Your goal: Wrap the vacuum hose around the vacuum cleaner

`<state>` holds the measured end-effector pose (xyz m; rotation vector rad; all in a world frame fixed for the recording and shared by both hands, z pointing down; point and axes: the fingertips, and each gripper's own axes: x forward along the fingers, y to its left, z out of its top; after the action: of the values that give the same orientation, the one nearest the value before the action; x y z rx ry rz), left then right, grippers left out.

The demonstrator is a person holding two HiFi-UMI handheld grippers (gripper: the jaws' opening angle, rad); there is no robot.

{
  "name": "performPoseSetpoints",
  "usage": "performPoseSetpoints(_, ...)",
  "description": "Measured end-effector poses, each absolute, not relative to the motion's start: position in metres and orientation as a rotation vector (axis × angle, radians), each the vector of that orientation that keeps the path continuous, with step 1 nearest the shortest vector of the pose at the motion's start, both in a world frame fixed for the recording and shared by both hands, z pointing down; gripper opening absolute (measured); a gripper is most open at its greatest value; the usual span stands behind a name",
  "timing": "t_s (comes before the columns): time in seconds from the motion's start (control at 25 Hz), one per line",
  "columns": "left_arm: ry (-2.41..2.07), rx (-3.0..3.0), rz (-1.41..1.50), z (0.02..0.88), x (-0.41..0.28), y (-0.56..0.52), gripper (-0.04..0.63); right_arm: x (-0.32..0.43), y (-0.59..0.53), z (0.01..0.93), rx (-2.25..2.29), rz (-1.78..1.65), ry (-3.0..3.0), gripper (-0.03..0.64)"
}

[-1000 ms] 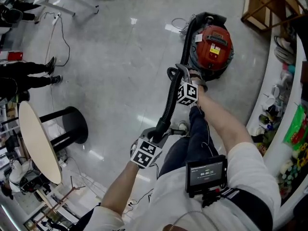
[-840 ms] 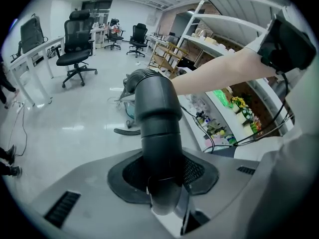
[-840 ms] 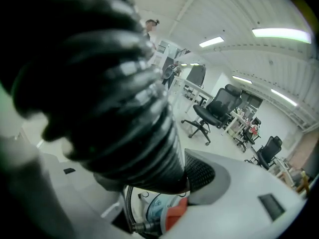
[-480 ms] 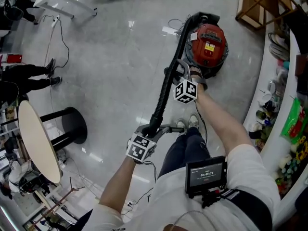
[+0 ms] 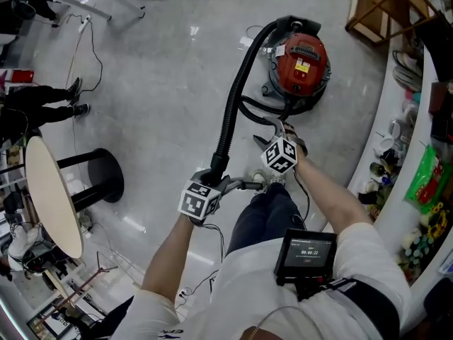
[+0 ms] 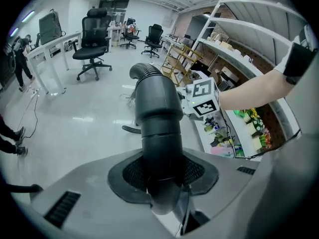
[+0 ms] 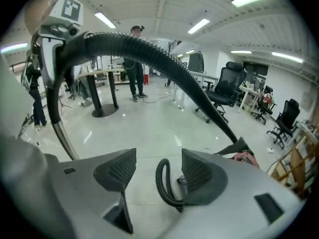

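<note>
Clamping the rigid black cuff [image 6: 158, 133] of the vacuum hose [image 5: 230, 108], the fingers [image 6: 127, 176] of the left gripper [image 5: 214, 180] press it from both sides. Those of the right gripper [image 5: 272, 134] have just spread wide and grasp nothing, with a loop of the vacuum hose on the floor [image 5: 156, 83] beyond them. The hose arcs away to the red vacuum cleaner [image 5: 301, 62], which stands just past the right gripper.

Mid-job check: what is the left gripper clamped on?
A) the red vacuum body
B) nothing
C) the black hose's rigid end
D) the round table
C: its own view shows the pads pressing both sides of the black hose, and the head view shows the left gripper at the hose end, apart from the red vacuum cleaner.
</note>
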<state>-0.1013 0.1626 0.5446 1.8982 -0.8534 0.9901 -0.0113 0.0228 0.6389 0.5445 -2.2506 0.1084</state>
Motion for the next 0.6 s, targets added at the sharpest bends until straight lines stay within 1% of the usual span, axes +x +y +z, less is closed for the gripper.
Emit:
performPoseSetpoints(0.16, -0.846, 1.898, 1.001, 0.544, -0.097, 0.166, 0.135, -0.014, 0.082, 0.630, 0.483, 0.284, -2.319, 0.285)
performPoseSetpoints(0.32, -0.869, 1.916, 0.976, 0.539, -0.101, 0.163, 0.135, -0.022, 0.144, 0.622, 0.494, 0.537, -2.363, 0.284)
performPoseSetpoints(0.6, -0.860, 1.951, 0.845, 0.524, -0.075, 0.159, 0.135, -0.004, 0.242, 0.631, 0.812, 1.230, -2.237, 0.284)
